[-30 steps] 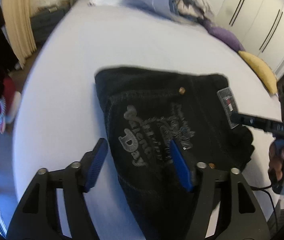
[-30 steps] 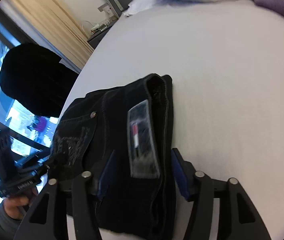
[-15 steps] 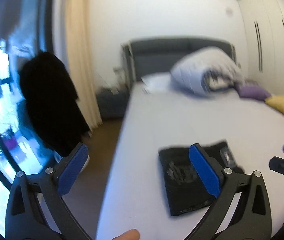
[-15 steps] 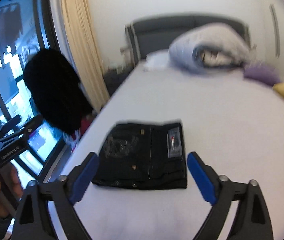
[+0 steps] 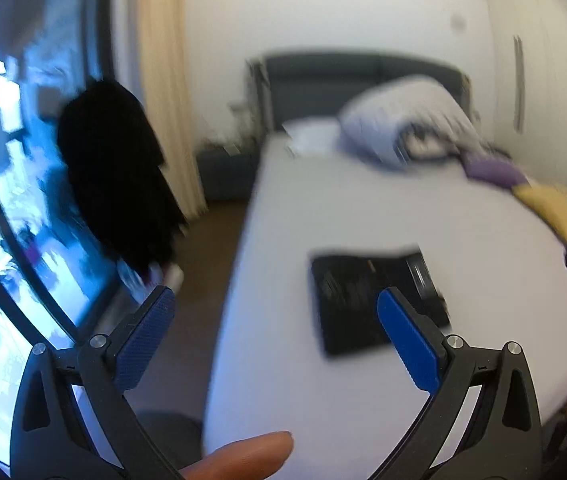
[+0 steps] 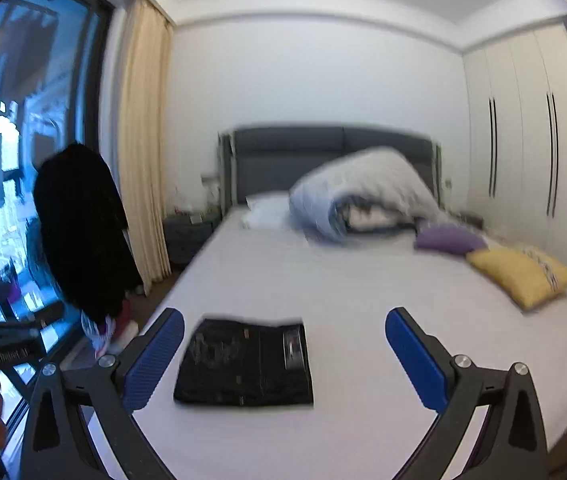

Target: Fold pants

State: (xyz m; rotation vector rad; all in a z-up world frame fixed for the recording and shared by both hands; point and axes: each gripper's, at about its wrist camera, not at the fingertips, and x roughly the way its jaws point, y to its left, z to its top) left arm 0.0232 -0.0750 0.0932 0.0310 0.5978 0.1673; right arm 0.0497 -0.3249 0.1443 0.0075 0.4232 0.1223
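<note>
One pair of black pants (image 6: 244, 362), folded into a flat rectangle, lying near the foot edge of the bed (image 6: 363, 292). Two grippers, left gripper (image 5: 275, 340) and right gripper (image 6: 283, 354), both held above and clear of it, jaws wide apart, gripping nothing. Farther up: one rolled duvet (image 6: 363, 194), one white pillow (image 6: 267, 210), one purple cushion (image 6: 447, 239), one yellow cushion (image 6: 519, 274).
</note>
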